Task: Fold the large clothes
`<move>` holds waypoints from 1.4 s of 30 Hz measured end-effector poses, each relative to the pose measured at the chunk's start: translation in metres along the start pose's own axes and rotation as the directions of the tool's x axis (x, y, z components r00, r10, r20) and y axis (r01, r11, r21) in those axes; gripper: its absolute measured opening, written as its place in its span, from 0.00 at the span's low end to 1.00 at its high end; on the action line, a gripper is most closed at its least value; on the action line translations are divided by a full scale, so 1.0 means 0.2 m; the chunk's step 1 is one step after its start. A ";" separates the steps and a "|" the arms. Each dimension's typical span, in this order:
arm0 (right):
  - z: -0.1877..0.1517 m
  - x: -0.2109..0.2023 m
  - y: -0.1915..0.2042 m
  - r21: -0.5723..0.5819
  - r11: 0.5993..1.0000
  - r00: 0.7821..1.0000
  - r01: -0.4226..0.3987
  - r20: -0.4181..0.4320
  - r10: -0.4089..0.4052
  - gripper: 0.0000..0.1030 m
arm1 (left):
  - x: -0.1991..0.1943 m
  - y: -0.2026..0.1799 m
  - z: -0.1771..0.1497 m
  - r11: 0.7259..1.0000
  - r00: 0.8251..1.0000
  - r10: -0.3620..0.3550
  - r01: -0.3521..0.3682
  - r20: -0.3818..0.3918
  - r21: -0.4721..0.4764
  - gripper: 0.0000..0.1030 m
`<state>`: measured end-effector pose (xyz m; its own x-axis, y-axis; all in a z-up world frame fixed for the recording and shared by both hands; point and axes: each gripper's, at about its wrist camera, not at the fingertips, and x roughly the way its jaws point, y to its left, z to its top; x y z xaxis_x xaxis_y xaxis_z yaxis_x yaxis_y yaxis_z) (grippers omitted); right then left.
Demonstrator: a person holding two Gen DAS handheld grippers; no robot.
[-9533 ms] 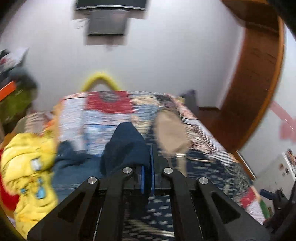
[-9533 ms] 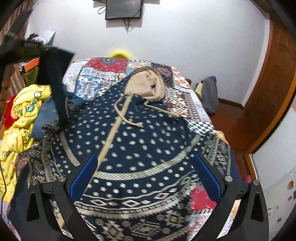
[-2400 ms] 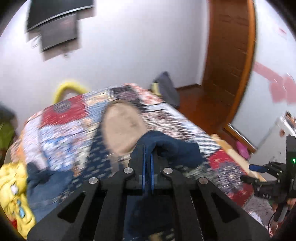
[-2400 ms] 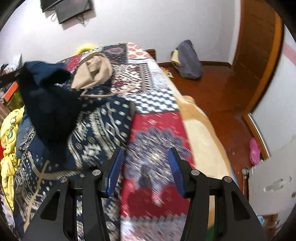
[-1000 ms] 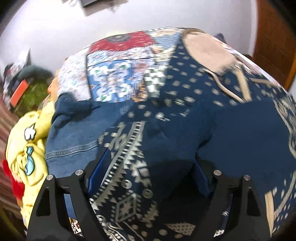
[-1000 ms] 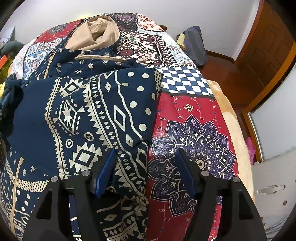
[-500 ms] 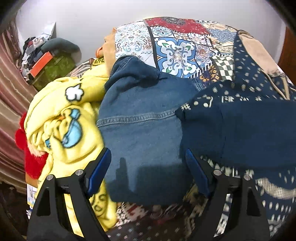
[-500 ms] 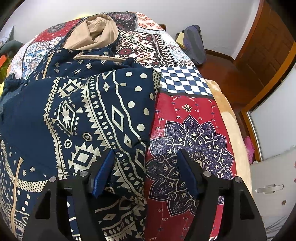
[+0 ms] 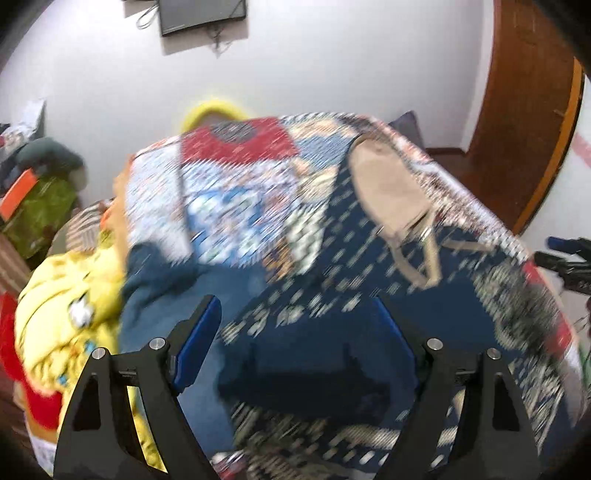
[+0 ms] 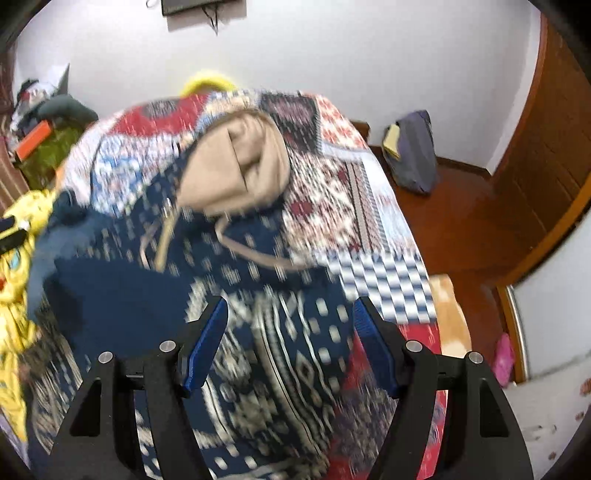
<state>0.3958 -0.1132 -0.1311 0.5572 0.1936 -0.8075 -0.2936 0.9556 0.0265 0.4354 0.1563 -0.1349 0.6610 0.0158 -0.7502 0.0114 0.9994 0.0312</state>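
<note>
Both grippers stand higher and farther back from the garment than half a second before, so that the far wall and the wall-mounted screen have come into view; the left wrist view, which then looked down on the denim garment and the yellow garment, now takes in the whole bed; both views are blurred by motion. Left gripper: jaws spread wide, nothing between the pads. Right gripper: jaws apart at a moderate spread, likewise empty. Patterned navy hoodie: lies flat on the bed below and ahead of both grippers, its long axis running away from them, hem nearest and tan hood at the far end; both sleeves appear already folded across the body, the plain navy fold lying directly under the left gripper, the patterned fold under the right. Judgement: the next fold would probably run across the long axis, hem toward hood; the hem lies beneath and behind the jaws, out of view in part; each gripper is nearest its own side of the hem, the left at the edge beside the denim garment, the right at the edge toward the bare bedspread.
</note>
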 end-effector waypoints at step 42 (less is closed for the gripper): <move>0.21 0.09 0.26 0.023 0.976 0.975 -0.218 0.049 0.217 0.11 | 0.30 -0.32 0.23 0.995 0.998 -0.055 0.053 0.019 0.079 0.12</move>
<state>0.4230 -0.0515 -0.1199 0.5173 0.4071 -0.7528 -0.3902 0.8951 0.2159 0.5086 0.0924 -0.1510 0.6732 -0.0394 -0.7384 0.1058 0.9934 0.0435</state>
